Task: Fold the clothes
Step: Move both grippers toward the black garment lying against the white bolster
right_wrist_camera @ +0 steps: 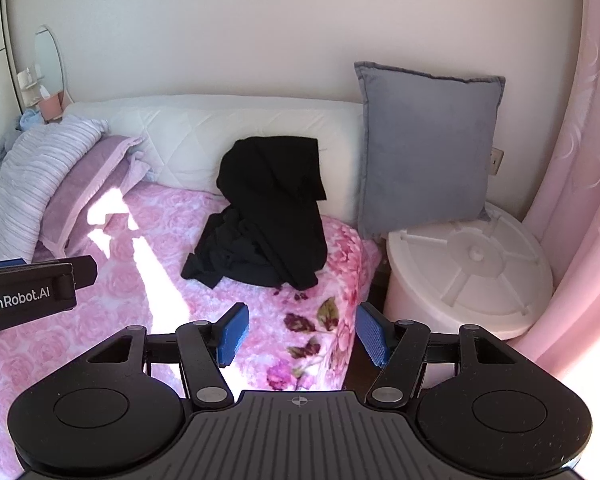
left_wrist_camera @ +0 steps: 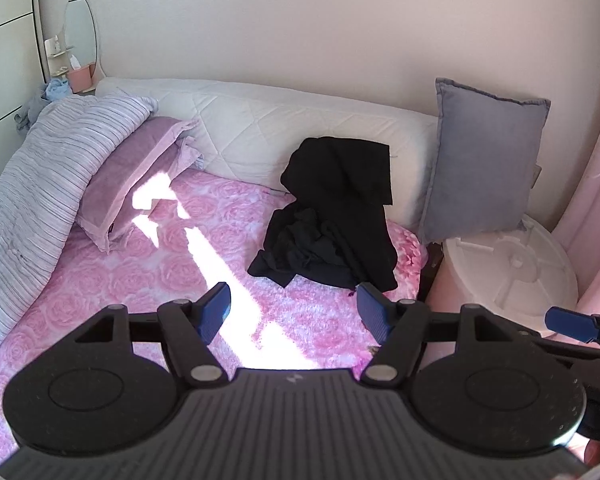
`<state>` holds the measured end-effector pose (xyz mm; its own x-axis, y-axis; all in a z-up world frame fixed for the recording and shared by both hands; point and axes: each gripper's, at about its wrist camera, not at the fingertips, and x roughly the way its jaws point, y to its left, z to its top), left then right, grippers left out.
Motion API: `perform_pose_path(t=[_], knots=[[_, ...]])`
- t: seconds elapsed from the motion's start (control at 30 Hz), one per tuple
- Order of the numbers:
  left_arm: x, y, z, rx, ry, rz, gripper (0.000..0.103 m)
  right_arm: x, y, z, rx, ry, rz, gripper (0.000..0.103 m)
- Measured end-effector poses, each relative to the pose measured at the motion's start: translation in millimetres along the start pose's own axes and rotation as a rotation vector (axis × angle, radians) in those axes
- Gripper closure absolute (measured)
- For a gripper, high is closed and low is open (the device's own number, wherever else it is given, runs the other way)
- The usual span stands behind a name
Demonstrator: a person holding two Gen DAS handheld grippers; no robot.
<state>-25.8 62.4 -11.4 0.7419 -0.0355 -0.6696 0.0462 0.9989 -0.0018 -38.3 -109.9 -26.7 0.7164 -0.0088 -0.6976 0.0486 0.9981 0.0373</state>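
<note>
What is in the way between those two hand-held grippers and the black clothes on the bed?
Nothing visible. Only bare pink rose-patterned bedspread lies between the open left hand-held gripper, the open right hand-held gripper and the crumpled black clothes.

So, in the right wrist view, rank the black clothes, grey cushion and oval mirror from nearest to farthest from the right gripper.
From the right gripper:
1. Black clothes, straight ahead on the bed.
2. Grey cushion, ahead right, against the wall.
3. Oval mirror, far left corner.
</note>
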Motion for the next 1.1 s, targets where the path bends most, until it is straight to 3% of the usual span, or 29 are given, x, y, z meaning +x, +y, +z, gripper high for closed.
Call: perform_pose_path(t=[0.87,1.1], knots=[[19.2,25.9,-1.4,-0.037,0.03,-0.022,0.036,10.8,22.2,-3.2,-0.048,-0.036,-0.054,0.04],[26.6,30.5,0.8,-0.044,0.041,-0.035,0.036,20.7,25.2,2.0,-0.08,0.032,-0.053,0.04]])
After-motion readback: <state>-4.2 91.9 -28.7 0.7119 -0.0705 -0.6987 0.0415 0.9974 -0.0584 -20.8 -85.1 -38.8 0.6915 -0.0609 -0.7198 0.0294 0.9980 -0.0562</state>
